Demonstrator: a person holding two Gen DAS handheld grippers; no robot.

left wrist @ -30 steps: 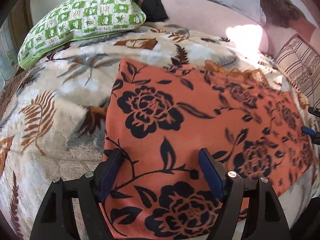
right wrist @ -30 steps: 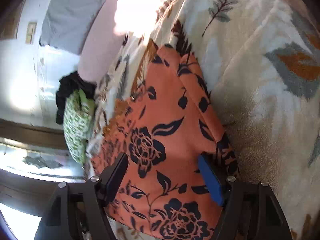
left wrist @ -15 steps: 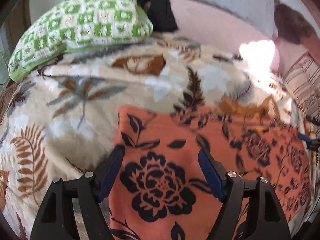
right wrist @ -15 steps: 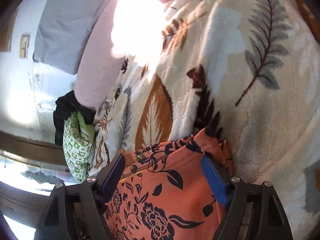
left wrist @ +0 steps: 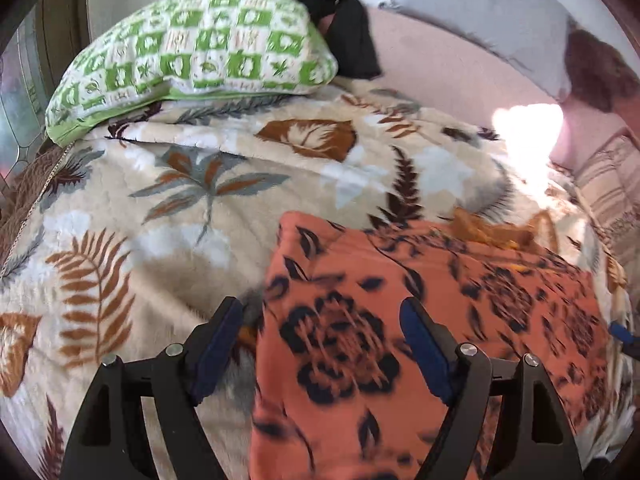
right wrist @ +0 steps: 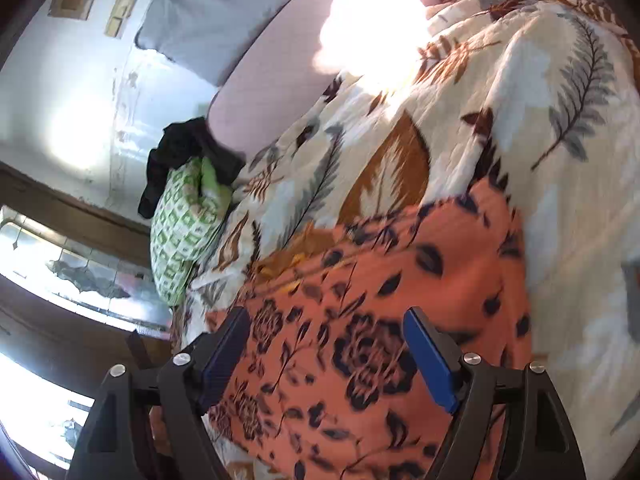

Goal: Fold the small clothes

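Observation:
An orange cloth with dark flower print (left wrist: 420, 320) lies flat on a leaf-patterned blanket; it also shows in the right wrist view (right wrist: 380, 320). My left gripper (left wrist: 320, 344) is open and empty, over the cloth's left edge, with its left finger above the blanket. My right gripper (right wrist: 326, 354) is open and empty, over the cloth's other side. The right gripper's blue tip shows at the right edge of the left wrist view (left wrist: 622, 334).
The cream leaf-patterned blanket (left wrist: 180, 208) covers the bed. A green-and-white pillow (left wrist: 192, 64) with a black garment (left wrist: 340, 8) on it lies at the back left. A pink headboard (left wrist: 448, 72) and grey pillow (left wrist: 480, 4) lie behind. A striped pillow (left wrist: 612, 184) is at the right.
Both grippers stayed open. The left view slid from mid-cloth back to the cloth's left edge. The right view went to the cloth's far corner, then back over the cloth.

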